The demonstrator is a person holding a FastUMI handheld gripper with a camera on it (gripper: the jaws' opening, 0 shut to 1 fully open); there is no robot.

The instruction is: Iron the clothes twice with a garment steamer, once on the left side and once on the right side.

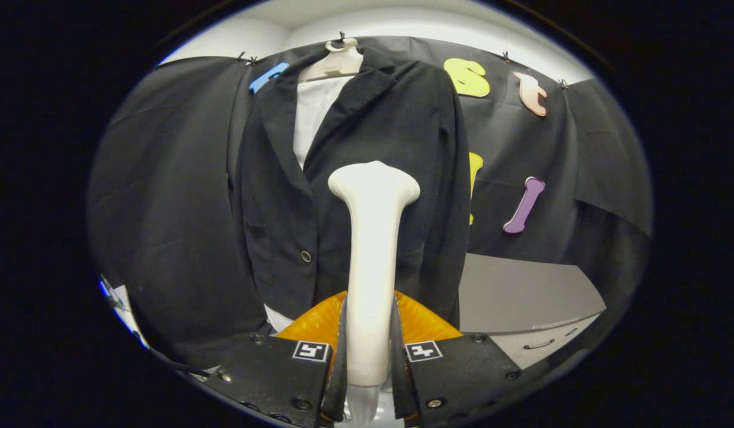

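Garment steamer (372, 261), white and slim, stands upright between the fingers (343, 351), and the gripper (370, 356) has both of them pressed against its handle, one on each side. Its flared head sits up at the far end, right in front of the black jacket (355, 178), level with the jacket's middle; whether the head touches the cloth, I cannot tell. The jacket hangs on a white hanger (334, 59) against the booth's black wall, with a white shirt (313, 113) showing between the lapels and again below the hem. One button (306, 256) shows low on the jacket front, left of the steamer's neck. Just behind the fingers and under the jacket's hem there is an orange ribbed piece (319, 321), spreading to both sides of the handle. Over on the right, well apart from the jacket, a grey tabletop (521, 291) sits with a drawer handle (539, 344) on its front.
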